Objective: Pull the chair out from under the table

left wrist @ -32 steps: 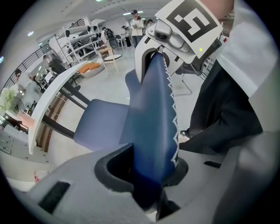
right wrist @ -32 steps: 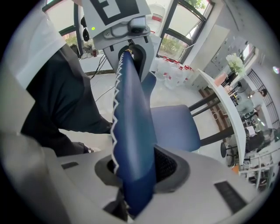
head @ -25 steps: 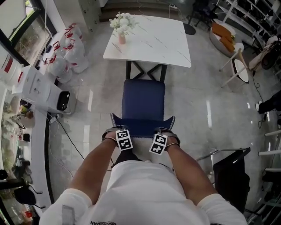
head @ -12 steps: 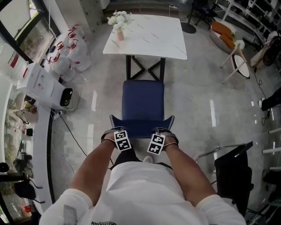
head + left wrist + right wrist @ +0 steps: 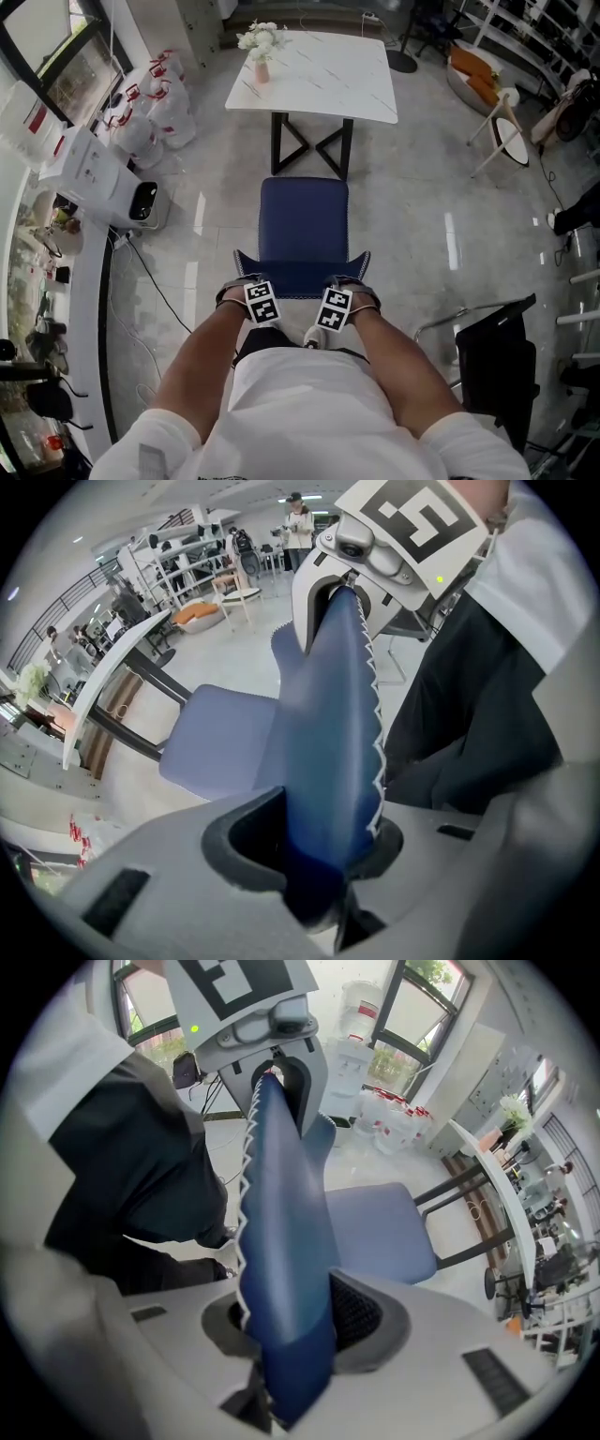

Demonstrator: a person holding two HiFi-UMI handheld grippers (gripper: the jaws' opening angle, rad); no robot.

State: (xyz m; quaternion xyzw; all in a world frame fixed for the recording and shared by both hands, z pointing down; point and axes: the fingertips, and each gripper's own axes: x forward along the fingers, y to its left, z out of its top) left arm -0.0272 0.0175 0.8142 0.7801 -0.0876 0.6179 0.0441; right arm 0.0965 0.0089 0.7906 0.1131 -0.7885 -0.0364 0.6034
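Upright, pink vase [image 5: 262, 72] holds white flowers [image 5: 260, 38] on table [image 5: 328, 80].

1. A pink vase of white flowers [image 5: 261, 56] stands upright far across the room.
2. White plastic bags with red handles [image 5: 155, 98] sit bunched on the glossy grey floor [image 5: 422, 234], left.
3. Beside them is a white appliance with a black panel [image 5: 103, 178], with a black cable [image 5: 155, 286] trailing nearby.
4. On the right is a black stand [image 5: 492, 361]; farther off, a round white-topped stool [image 5: 511, 141].
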